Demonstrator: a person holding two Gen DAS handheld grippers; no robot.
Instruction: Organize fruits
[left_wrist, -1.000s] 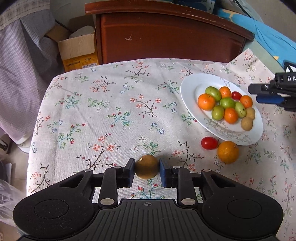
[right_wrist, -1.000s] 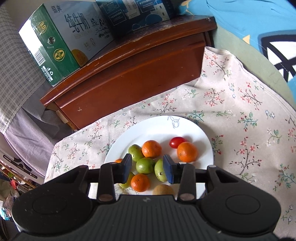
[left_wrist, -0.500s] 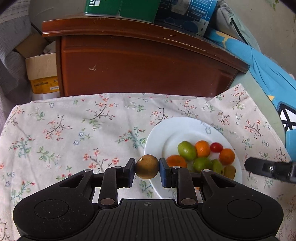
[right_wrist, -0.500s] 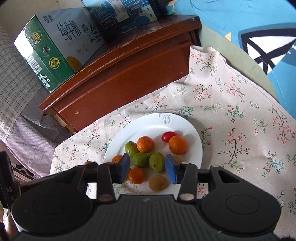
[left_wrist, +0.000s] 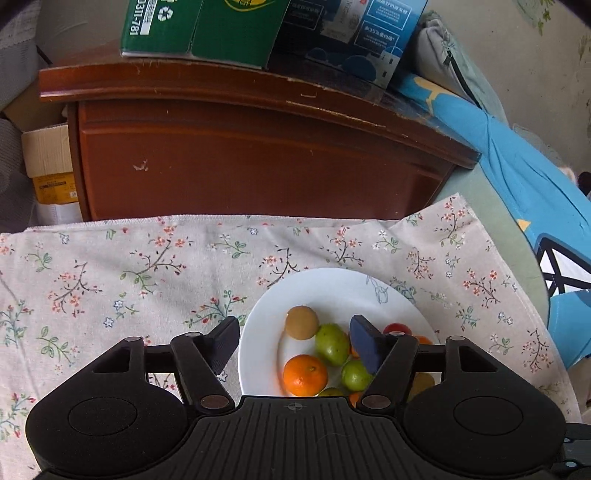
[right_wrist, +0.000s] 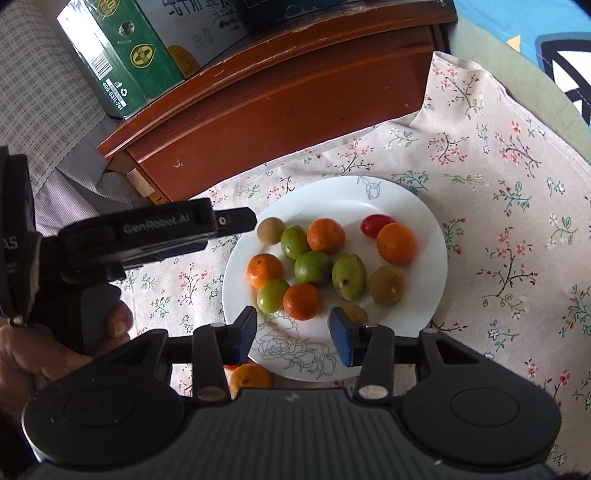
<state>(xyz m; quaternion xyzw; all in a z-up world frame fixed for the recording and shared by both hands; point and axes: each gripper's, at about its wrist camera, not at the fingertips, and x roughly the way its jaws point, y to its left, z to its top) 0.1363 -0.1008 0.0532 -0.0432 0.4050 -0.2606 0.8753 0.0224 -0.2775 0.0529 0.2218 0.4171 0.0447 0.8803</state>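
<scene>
Landmark: white plate on the floral cloth over the tabletop, wooden cabinet behind it.

Left gripper a second ago sat out over bare cloth well left of the plate, jaws clamped on a brown kiwi-like fruit. Now it hangs over the plate's left edge with jaws opening, wide apart; the fruit lies free on the plate's left rim area, just beside a green fruit, touching neither pad. Reads as a drop-off completed.

Right gripper hovers at the plate's near edge, jaws moderately apart, nothing between them.

Plate holds mandarins, green fruits, brown fruits and a cherry tomato.

One orange mandarin and something red beside it lie off the plate's near-left edge, so the task likely isn't finished.
</scene>
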